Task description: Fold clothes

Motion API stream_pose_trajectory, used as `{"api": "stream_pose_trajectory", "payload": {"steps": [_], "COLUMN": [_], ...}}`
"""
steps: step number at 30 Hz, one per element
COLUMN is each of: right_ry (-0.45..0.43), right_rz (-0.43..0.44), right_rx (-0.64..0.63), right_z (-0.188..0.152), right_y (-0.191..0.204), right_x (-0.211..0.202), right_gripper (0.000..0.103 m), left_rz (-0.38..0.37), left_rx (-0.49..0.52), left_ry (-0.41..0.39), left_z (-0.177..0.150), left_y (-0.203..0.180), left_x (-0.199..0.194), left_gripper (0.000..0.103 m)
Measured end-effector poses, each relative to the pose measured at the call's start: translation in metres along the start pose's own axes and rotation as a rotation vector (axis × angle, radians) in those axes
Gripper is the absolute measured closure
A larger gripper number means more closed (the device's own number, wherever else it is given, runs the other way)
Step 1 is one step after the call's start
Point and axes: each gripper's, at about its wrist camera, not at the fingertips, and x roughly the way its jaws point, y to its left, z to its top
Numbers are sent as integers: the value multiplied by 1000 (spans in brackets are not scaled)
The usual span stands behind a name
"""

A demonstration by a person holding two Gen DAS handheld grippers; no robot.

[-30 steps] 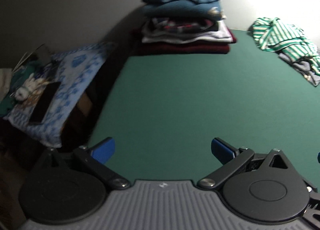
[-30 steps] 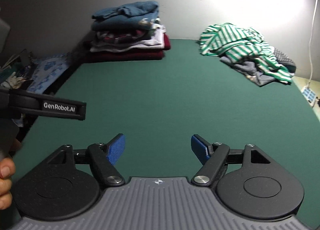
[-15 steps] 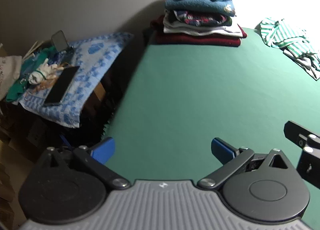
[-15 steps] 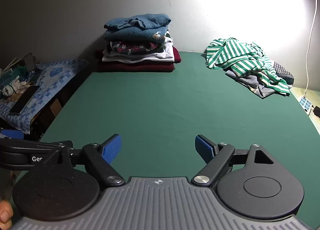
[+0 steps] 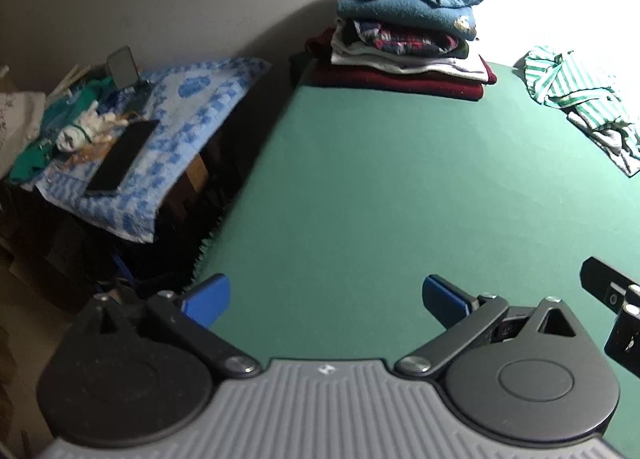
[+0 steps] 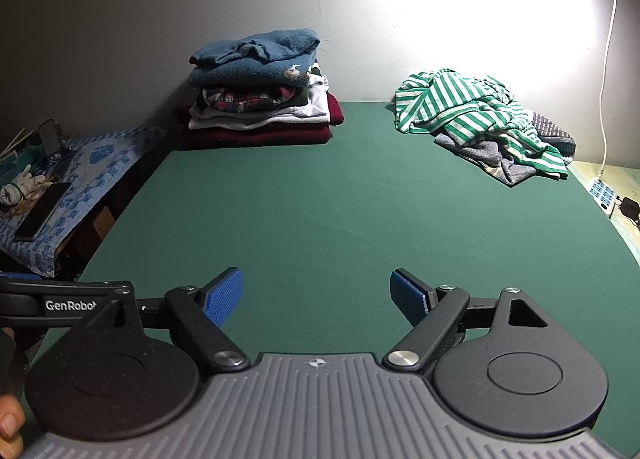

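Observation:
A stack of folded clothes (image 6: 260,99) with a blue sweater on top stands at the far left corner of the green table (image 6: 320,211); the left wrist view shows the same stack (image 5: 404,43). A crumpled heap with a green-and-white striped garment (image 6: 476,115) lies at the far right, and the heap (image 5: 576,95) also shows at the right edge of the left wrist view. My left gripper (image 5: 326,297) hangs open over the table's near left edge, nothing between its blue pads. My right gripper (image 6: 318,295) is open too, over the near middle of the table, empty.
Left of the table a low stand under a blue patterned cloth (image 5: 176,127) carries a phone (image 5: 120,155) and small items. A white cable (image 6: 608,51) and a power strip (image 6: 602,193) are at the far right. Part of the left gripper's body (image 6: 60,301) shows beside my right one.
Both views have pulled back from the stack, which looks smaller and farther. The left view swung left, showing more of the cloth-covered stand. The right jaws stand a little wider.

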Motion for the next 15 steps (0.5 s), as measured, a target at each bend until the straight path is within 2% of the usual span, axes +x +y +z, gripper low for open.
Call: {"api": "stream_pose_trajectory", "payload": {"steps": [5,11,15], "right_ry": [-1,-11,-21], "right_rz": [8,17,16], "right_rx": [10,0,-4], "right_z": [0,2,4], "right_y": [2,10,12], "right_x": [2,3,3], "right_gripper": [20,20,20], "left_rz": [-46,-1,2], "left_rx": [1,-3,-5], "left_ry": [-31,-33,-35], "left_z": [0,4,6], "left_y": [6,11,14], "left_x": [-7,-7,-9], "left_gripper": [1,1,1]}}
